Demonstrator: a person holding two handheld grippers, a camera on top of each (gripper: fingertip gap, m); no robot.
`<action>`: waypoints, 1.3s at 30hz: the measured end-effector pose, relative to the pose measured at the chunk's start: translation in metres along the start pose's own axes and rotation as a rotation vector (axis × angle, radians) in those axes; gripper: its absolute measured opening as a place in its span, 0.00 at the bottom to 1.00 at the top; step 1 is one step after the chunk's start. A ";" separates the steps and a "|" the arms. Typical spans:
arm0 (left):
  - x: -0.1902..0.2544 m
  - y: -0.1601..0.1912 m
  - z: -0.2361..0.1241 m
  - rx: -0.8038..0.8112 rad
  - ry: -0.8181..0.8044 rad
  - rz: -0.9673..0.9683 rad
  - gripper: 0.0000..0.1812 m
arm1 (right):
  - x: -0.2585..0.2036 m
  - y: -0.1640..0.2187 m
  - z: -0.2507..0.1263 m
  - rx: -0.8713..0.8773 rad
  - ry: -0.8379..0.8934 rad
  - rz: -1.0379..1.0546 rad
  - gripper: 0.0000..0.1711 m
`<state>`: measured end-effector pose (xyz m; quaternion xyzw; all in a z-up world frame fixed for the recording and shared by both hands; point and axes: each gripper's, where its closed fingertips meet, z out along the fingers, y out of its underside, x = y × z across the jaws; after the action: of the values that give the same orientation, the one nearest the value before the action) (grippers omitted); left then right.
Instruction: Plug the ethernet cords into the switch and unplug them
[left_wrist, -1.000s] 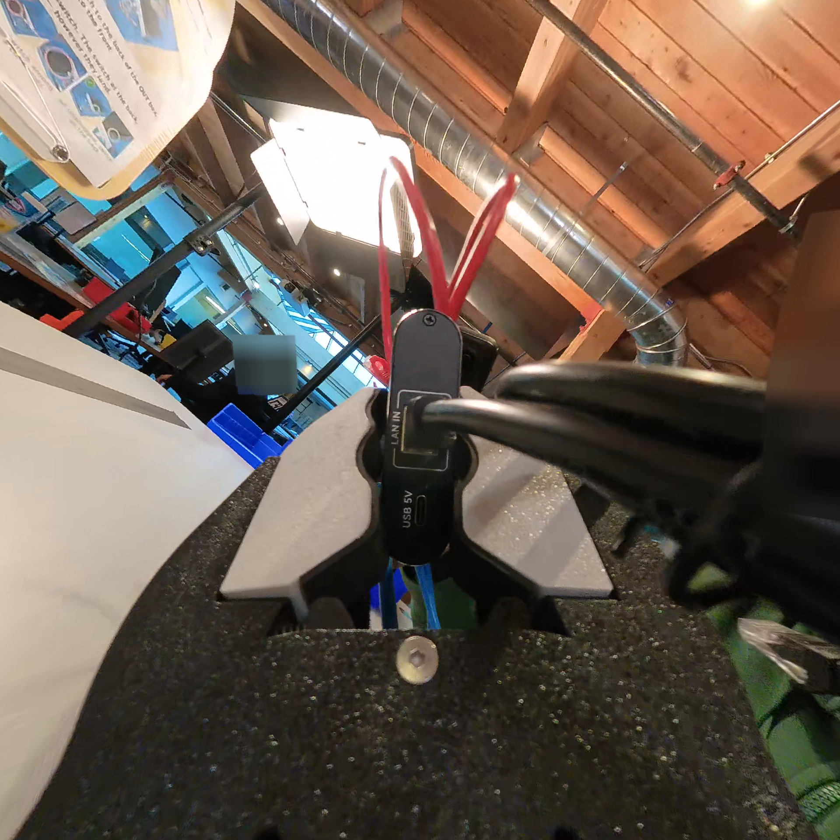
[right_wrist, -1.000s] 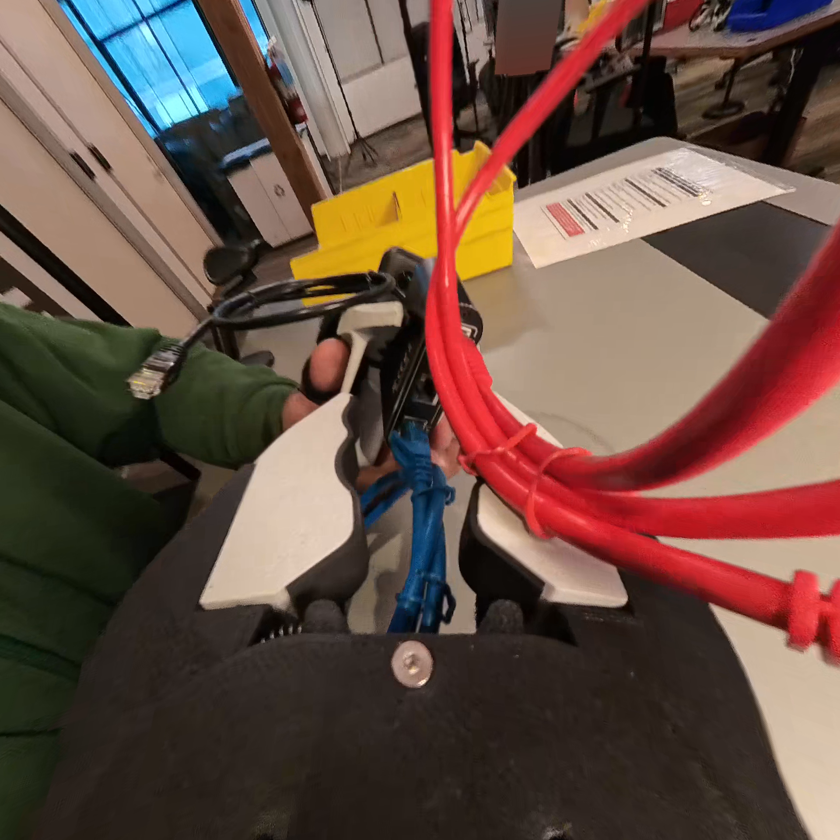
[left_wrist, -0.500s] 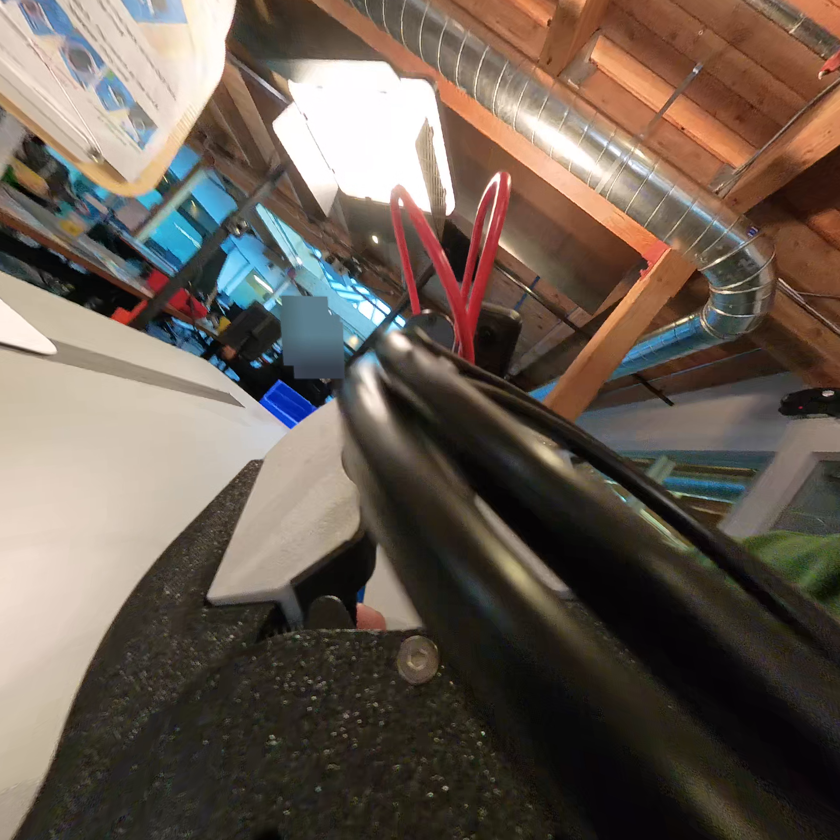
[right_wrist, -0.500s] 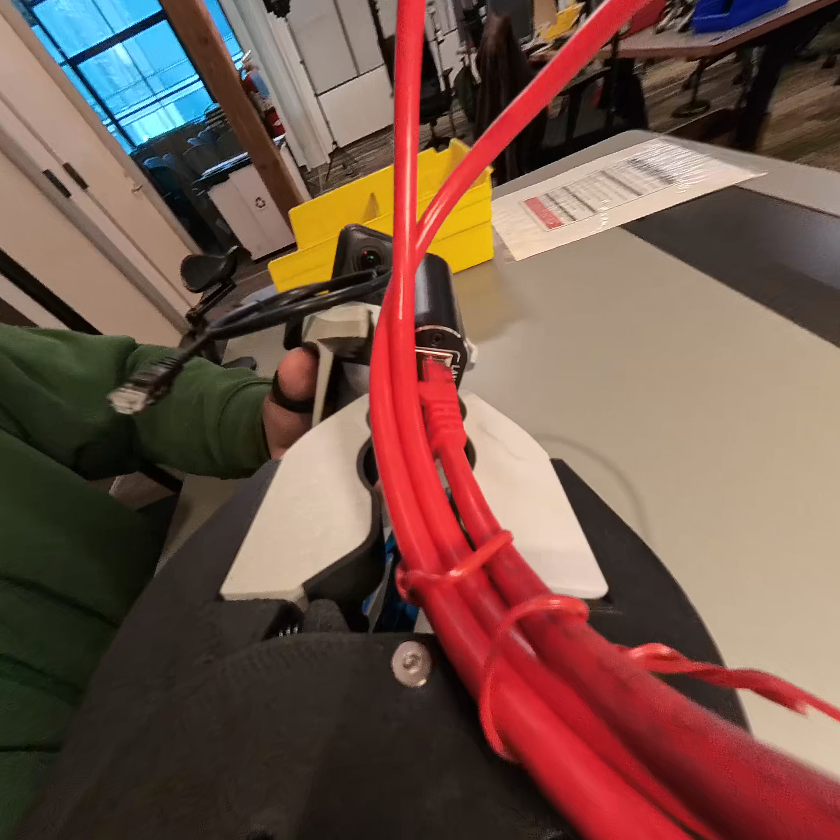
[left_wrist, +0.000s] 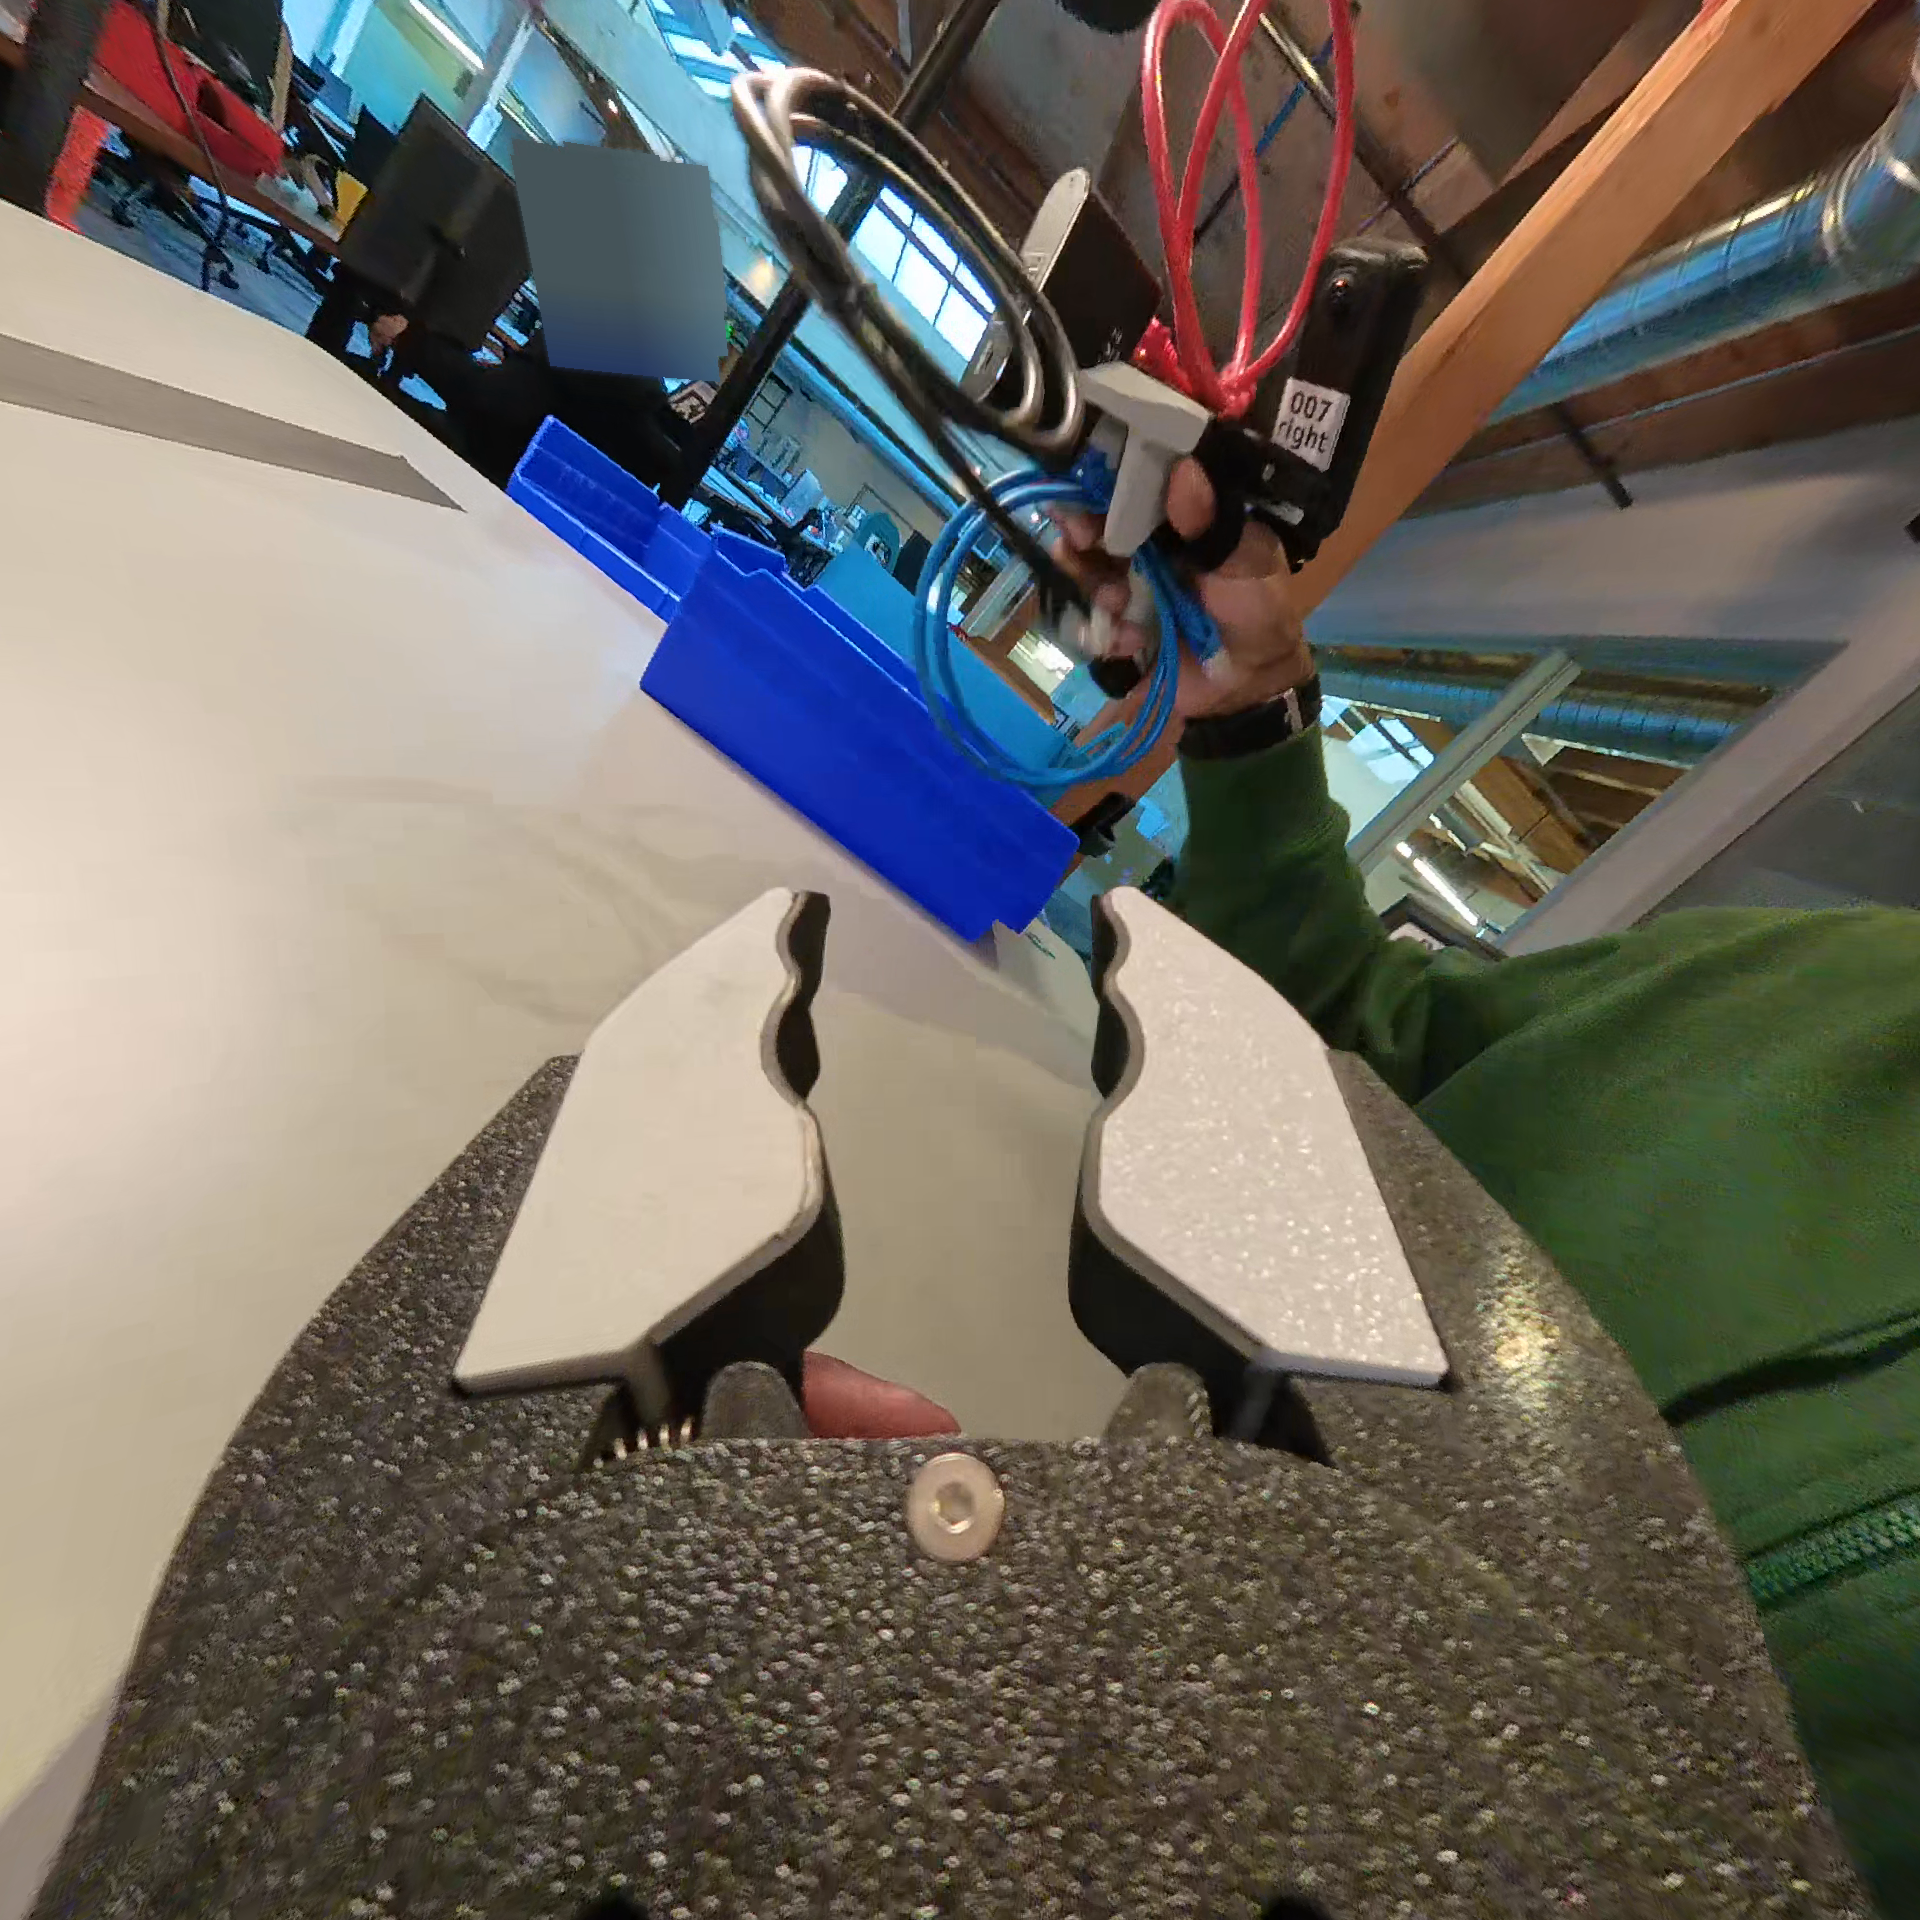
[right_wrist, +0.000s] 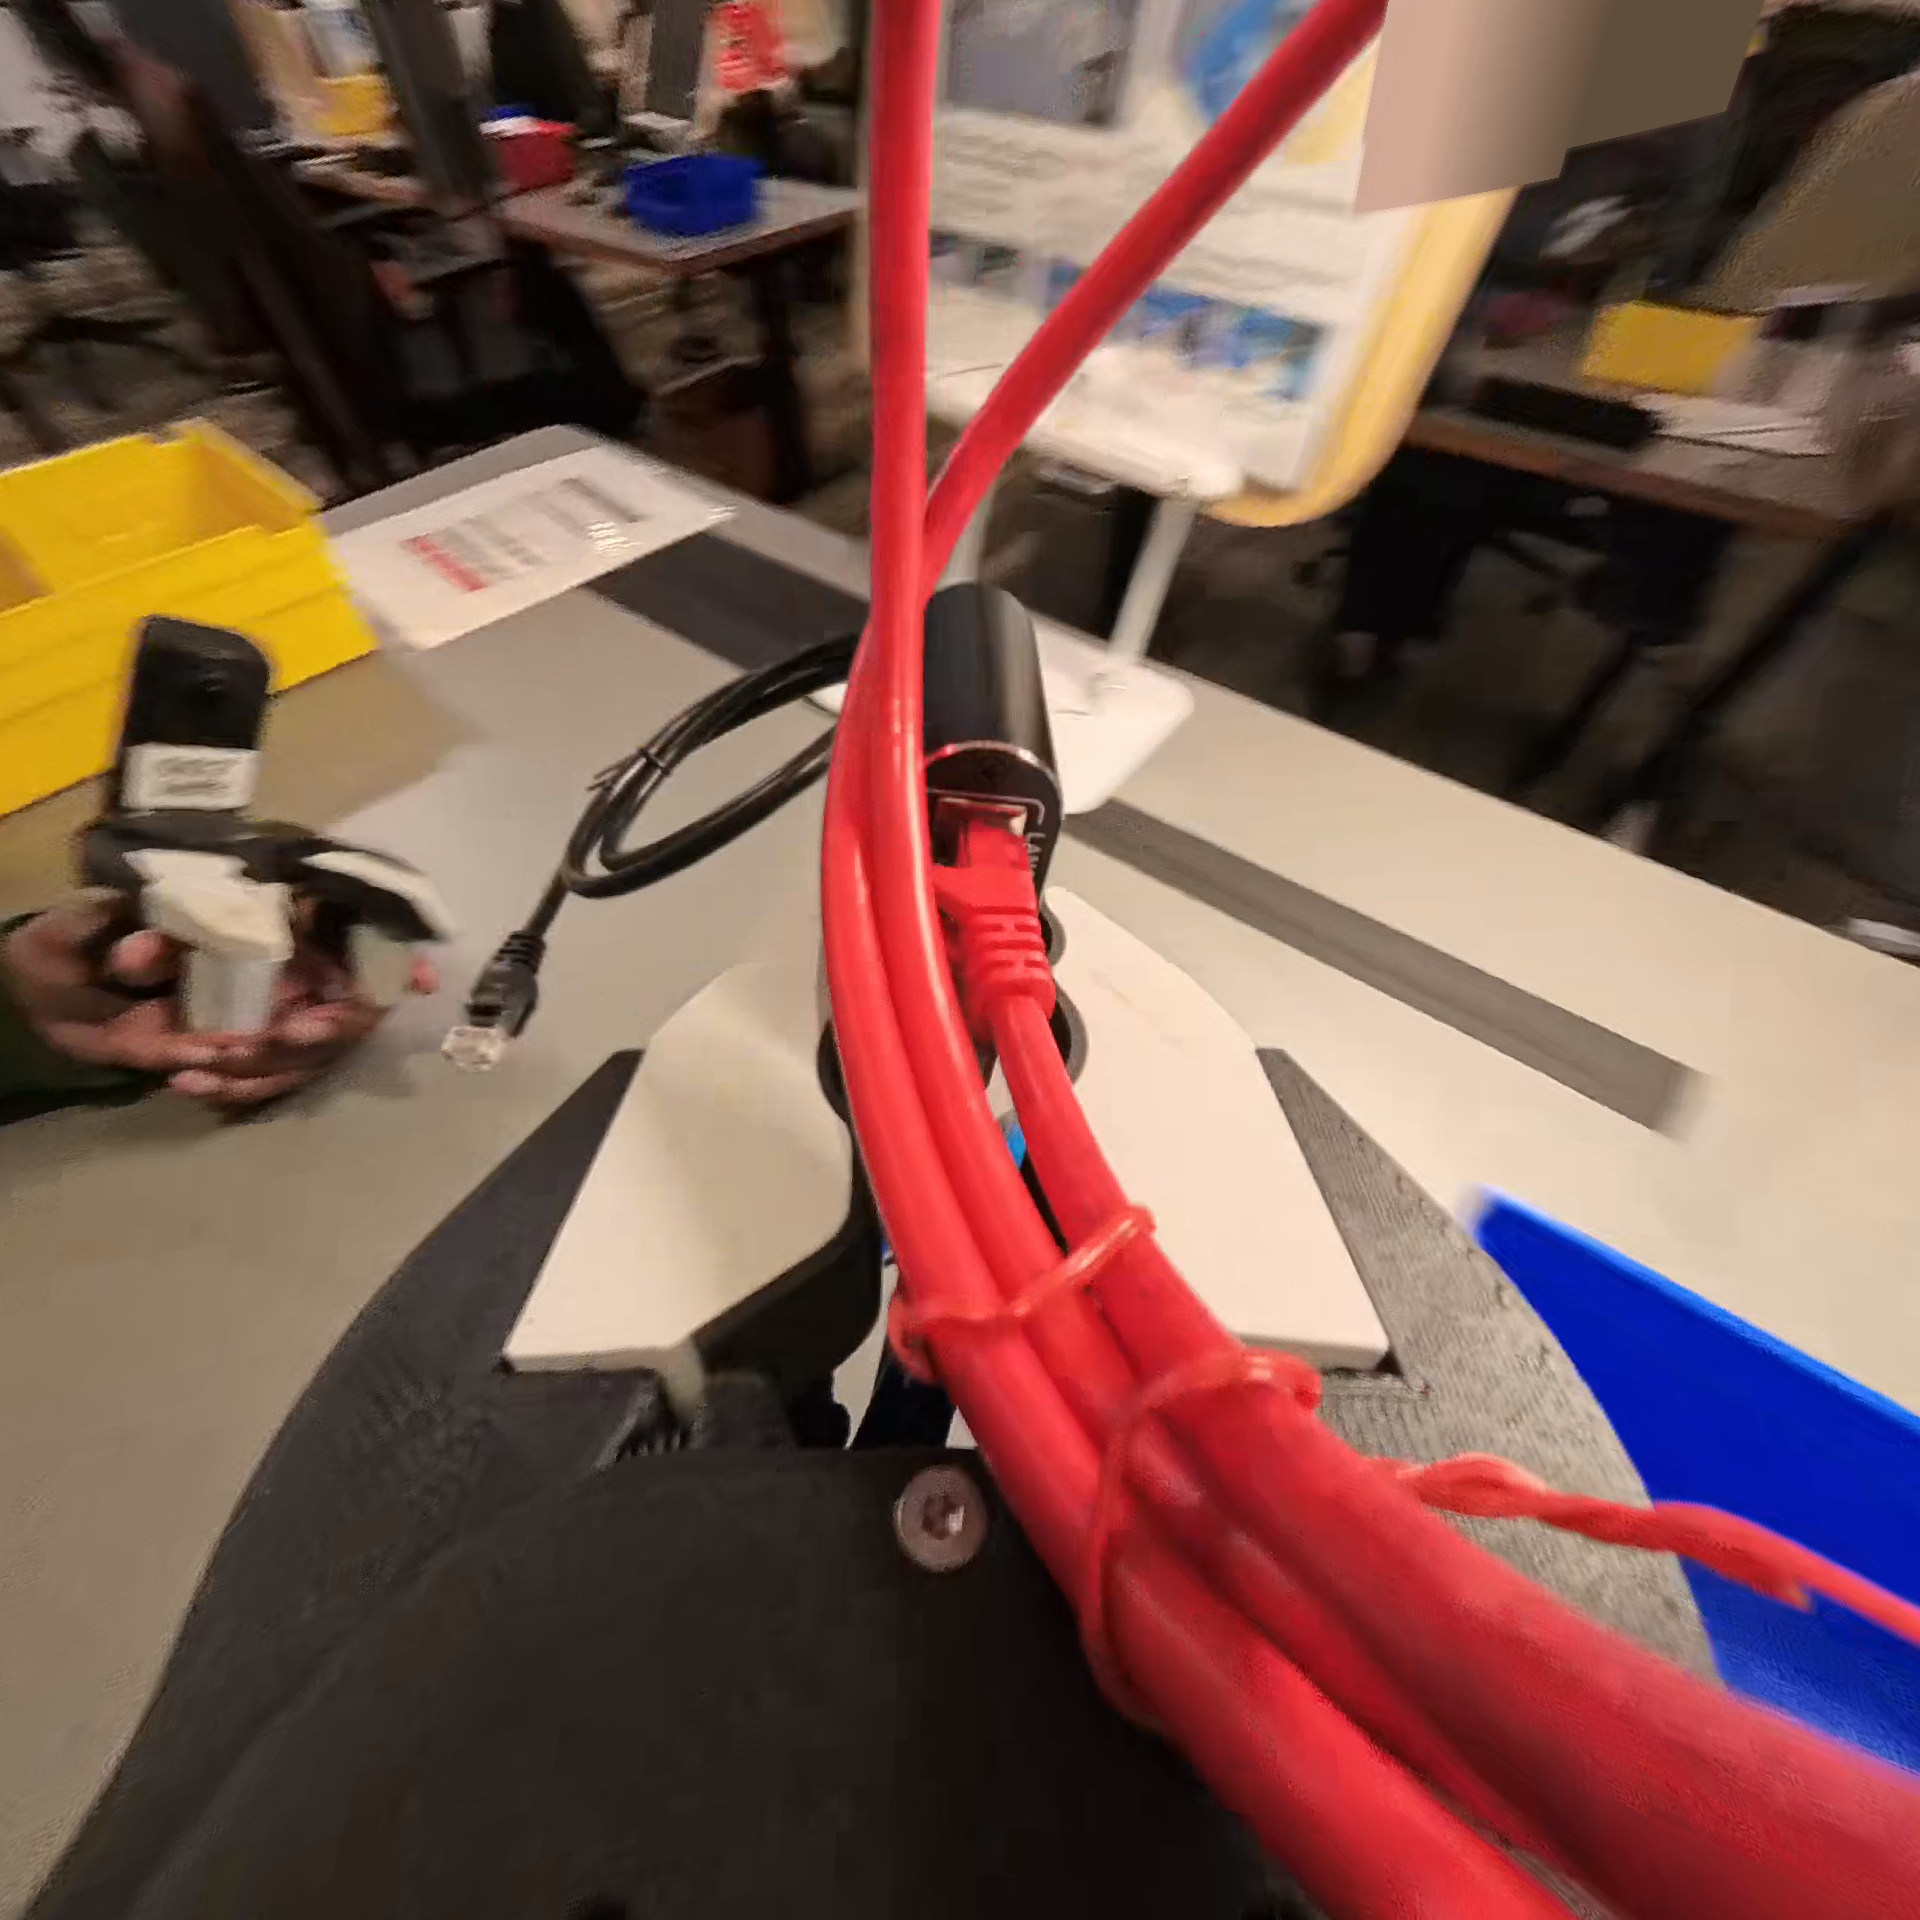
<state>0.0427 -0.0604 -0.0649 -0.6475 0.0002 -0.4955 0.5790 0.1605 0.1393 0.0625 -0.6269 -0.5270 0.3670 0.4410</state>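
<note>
My right gripper (right_wrist: 935, 945) is shut on the black switch (right_wrist: 982, 675) and holds it above the table. A red cord (right_wrist: 992, 935) is plugged into the switch's near end, and its tied loops run over the gripper. A black cord (right_wrist: 665, 769) trails left from the switch, and its loose plug (right_wrist: 499, 987) is free. My left gripper (left_wrist: 951, 935) is open and empty, low over the table. It sees the right gripper (left_wrist: 1143, 447) up high with the black cord (left_wrist: 883, 260), the red cord (left_wrist: 1226, 208) and a blue cord (left_wrist: 977, 665) looped around it.
A blue bin (left_wrist: 831, 727) sits on the grey table (left_wrist: 312, 727) ahead of the left gripper and shows at the right (right_wrist: 1714, 1455). A yellow bin (right_wrist: 156, 551) and a printed sheet (right_wrist: 520, 540) lie at the far left. A green sleeve (left_wrist: 1662, 1195) is close on the right.
My left gripper has let go of the switch, opened and moved down and away. The right gripper has closed on the switch and now holds it alone, swung to the right.
</note>
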 end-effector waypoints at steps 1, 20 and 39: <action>0.000 0.002 0.001 -0.010 -0.002 0.009 0.28 | 0.024 -0.002 -0.022 0.016 0.082 0.002 0.15; 0.006 0.012 0.009 -0.043 0.006 0.038 0.25 | 0.200 0.184 -0.121 -0.387 0.512 0.313 0.17; -0.008 0.013 0.006 -0.113 -0.156 0.200 0.32 | 0.116 0.169 -0.189 -0.557 0.374 0.103 0.49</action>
<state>0.0503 -0.0554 -0.0793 -0.7125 0.0479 -0.3826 0.5863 0.4130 0.2130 -0.0315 -0.8055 -0.4849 0.1093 0.3226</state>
